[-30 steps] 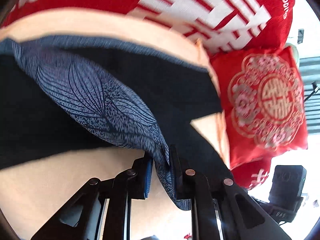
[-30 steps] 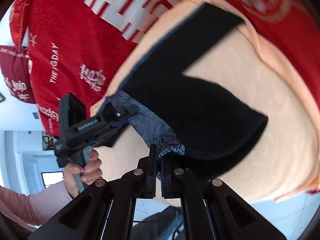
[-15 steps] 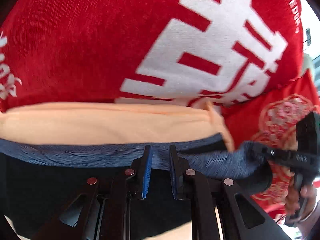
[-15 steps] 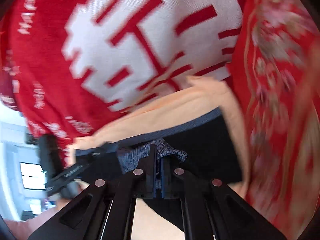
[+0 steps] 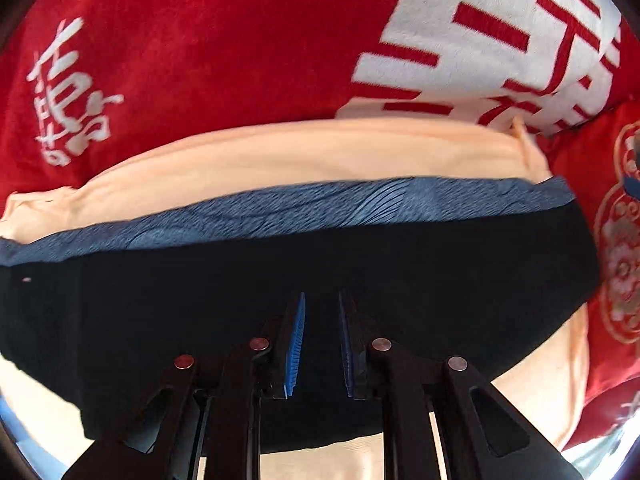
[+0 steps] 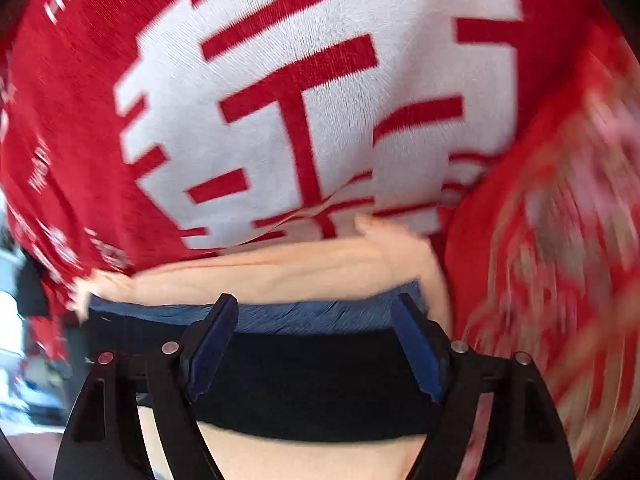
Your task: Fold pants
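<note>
Pants (image 5: 320, 272) lie folded on the peach sheet (image 5: 280, 152). Right tongs (image 6: 316, 316) opening, nothing pinched; left tongs (image 5: 320, 312) look nearly closed on dark cloth. Lifting could drag the fold open.

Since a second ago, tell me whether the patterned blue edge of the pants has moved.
Yes. The patterned blue edge has been carried up over the black pants and now lies along their far side, next to the peach sheet, toward the red pillow.

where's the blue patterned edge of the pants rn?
In both wrist views the blue patterned edge runs along the far side of the folded dark pants, against the peach cloth, below the red cushion.
</note>
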A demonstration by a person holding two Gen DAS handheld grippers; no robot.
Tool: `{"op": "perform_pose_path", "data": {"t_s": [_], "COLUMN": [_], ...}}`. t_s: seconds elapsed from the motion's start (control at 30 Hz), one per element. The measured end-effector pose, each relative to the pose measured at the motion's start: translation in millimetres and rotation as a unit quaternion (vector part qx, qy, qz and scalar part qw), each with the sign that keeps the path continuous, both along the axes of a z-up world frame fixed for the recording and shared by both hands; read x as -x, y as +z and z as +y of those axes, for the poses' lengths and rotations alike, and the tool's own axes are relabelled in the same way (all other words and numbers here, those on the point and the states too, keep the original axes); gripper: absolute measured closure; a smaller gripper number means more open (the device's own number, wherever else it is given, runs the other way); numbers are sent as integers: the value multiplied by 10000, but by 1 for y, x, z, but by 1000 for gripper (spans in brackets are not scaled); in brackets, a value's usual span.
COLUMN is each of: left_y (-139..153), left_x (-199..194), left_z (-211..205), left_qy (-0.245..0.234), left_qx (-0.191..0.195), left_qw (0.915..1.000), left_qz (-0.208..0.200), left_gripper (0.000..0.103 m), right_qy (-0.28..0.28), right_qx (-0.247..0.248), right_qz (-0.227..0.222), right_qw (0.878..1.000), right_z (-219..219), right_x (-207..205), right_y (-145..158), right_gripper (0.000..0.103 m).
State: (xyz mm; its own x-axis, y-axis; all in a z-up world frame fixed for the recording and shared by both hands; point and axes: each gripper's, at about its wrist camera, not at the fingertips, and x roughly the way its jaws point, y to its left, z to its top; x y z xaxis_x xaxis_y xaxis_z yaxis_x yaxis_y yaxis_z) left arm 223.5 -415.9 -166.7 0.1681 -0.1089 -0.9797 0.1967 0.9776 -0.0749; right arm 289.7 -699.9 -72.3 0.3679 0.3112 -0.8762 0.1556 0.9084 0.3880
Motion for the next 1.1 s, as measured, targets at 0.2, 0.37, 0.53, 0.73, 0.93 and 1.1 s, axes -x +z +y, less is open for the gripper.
{"op": "perform_pose_path", "data": {"t_s": [0.2, 0.37, 0.53, 0.73, 0.93, 1.1], "left_y": [-31, -33, -28, -14, -8, -3], "left_x": [2, 0, -6, 7, 33, 55], "left_z": [1, -2, 20, 61, 114, 178], "left_qy": [53, -73, 285, 566, 650, 946], "left_qx": [-420, -589, -760, -496, -528, -308], "left_qw": [9991, 9982, 9966, 9971, 9962, 9947], "left_qz": [59, -128, -147, 81, 243, 275], "left_gripper": [85, 81, 15, 15, 15, 15], "right_qy": [10, 12, -333, -117, -105, 15], "right_qx": [177, 1008, 1297, 1129, 353, -345], "right_qz": [760, 948, 1019, 1040, 1347, 1460], "right_qw": [9969, 9904, 9857, 9881, 9902, 9887], "right_z": [11, 1, -4, 21, 59, 109], "right_x": [24, -7, -11, 20, 70, 97], "right_y": [-61, -105, -96, -77, -76, -77], "right_gripper": [64, 74, 70, 39, 39, 39]}}
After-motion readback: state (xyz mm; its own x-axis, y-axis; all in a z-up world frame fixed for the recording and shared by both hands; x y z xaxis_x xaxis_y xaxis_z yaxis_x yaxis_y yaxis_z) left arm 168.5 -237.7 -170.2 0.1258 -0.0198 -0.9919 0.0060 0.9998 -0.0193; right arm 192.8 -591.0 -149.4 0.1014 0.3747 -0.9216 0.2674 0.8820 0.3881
